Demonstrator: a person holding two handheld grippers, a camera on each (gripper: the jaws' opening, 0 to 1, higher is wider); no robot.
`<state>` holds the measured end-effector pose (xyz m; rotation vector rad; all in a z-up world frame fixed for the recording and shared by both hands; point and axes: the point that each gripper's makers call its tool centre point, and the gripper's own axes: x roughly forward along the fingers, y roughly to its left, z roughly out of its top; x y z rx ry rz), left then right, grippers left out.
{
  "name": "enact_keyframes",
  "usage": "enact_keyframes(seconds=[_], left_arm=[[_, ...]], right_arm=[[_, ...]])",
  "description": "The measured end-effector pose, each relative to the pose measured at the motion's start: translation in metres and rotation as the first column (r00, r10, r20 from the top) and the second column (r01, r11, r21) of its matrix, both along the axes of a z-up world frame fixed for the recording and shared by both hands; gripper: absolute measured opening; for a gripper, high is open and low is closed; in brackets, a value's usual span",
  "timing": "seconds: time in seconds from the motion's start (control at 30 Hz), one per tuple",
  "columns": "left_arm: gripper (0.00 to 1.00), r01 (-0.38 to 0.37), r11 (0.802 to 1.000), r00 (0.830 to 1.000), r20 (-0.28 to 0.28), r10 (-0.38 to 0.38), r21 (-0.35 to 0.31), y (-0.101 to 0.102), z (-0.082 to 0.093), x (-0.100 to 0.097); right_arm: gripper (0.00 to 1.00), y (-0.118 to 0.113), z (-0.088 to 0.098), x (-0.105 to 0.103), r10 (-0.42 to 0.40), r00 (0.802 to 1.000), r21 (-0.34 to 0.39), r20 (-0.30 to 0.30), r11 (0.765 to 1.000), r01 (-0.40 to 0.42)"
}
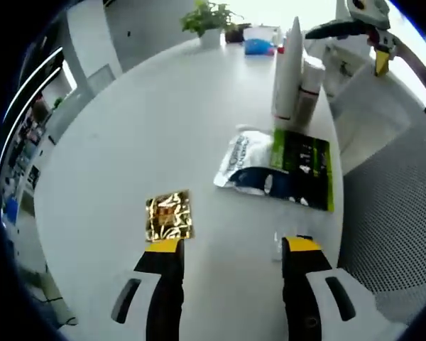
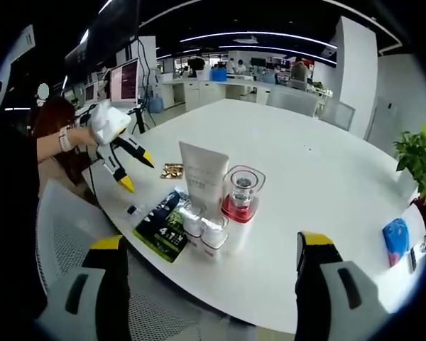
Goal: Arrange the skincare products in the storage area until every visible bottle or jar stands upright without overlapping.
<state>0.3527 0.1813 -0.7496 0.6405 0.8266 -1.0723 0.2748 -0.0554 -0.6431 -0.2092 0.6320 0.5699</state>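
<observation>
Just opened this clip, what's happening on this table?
A person holds a gripper in each hand over a white table; both are open and empty. A white tube and a red-based bottle stand upright together, with small jars in front. A green-and-black packet, a white pouch and a gold sachet lie flat.

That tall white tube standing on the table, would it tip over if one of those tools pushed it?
Probably yes. The white tube stands upright on its narrow end and is tall for its base, so a push near the top would likely topple it. The clear-topped bottle and small jars crowd beside it, so it might knock them. Its smooth skin looks slippery.
</observation>
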Motion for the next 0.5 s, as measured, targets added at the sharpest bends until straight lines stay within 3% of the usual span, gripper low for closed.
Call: enact_keyframes(seconds=[0.5], left_arm=[[0.52, -0.067, 0.998, 0.997, -0.034, 0.067, 0.003, 0.008, -0.011, 0.027]], right_arm=[[1.0, -0.005, -0.004, 0.002, -0.018, 1.0, -0.006, -0.016, 1.0, 0.018]])
